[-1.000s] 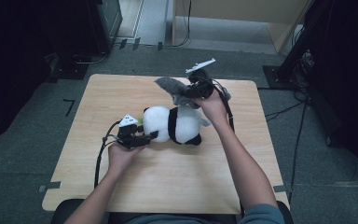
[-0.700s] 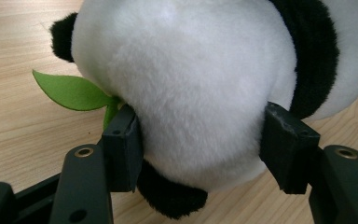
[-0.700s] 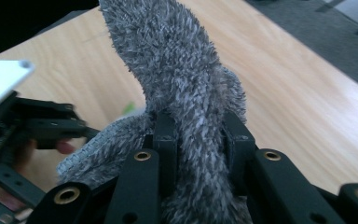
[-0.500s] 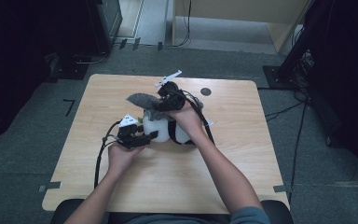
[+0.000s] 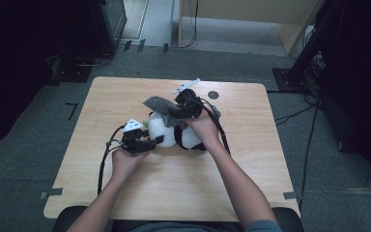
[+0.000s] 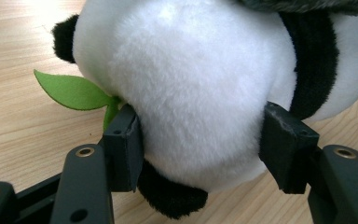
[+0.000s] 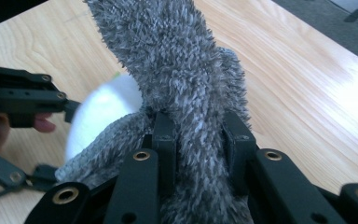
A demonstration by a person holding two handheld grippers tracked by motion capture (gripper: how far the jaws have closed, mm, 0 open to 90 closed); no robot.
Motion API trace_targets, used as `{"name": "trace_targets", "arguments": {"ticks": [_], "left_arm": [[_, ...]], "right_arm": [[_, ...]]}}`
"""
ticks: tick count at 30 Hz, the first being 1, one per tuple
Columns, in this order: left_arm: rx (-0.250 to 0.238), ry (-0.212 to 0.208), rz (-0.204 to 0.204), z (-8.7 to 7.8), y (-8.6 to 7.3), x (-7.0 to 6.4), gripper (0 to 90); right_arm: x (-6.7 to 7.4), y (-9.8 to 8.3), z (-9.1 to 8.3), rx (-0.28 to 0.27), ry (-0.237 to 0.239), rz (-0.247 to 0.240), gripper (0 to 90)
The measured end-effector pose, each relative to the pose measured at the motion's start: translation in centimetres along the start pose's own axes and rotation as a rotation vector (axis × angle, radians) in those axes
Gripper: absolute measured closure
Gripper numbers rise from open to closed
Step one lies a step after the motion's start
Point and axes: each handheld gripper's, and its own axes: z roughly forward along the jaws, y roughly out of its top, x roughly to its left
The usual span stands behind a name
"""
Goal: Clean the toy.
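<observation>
The right gripper (image 5: 176, 108), pinching the grey cloth (image 7: 182, 84), hung just above the panda (image 6: 191, 88), whose head the left gripper (image 5: 155, 140) clamped

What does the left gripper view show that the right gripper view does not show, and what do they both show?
Left gripper view: the left tool clamped around the panda plush, with the plush's black ear, black limbs and a green felt leaf.

Right gripper view: the right tool shut on a grey fuzzy cloth, with the other tool farther off, at the left of the picture.

Both: the panda's white fur and the wooden table.
</observation>
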Motion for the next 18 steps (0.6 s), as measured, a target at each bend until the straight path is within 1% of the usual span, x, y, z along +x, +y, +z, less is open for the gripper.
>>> {"name": "trace_targets", "arguments": {"ticks": [3, 8, 11, 16, 18], "left_arm": [[-0.001, -0.002, 0.004, 0.0, 0.0, -0.1, 37.8], [-0.005, -0.003, 0.001, 0.1, 0.0, 0.0, 38.1], [-0.007, -0.004, 0.0, 0.1, 0.0, 0.0, 38.2], [-0.008, -0.006, -0.002, 0.1, 0.0, 0.0, 38.2], [-0.008, -0.008, -0.004, 0.1, 0.0, 0.0, 38.1]], "right_arm": [[-0.8, -0.7, -0.9, -0.019, -0.013, 0.008, 72.3], [-1.9, -1.6, -2.6, -0.038, -0.036, 0.046, 72.1], [-2.4, -1.9, -3.3, -0.044, -0.053, 0.043, 72.2], [-3.0, -2.6, -4.4, -0.046, -0.068, 0.053, 72.1], [-3.4, -2.8, -4.8, -0.047, -0.073, 0.065, 72.1]]}}
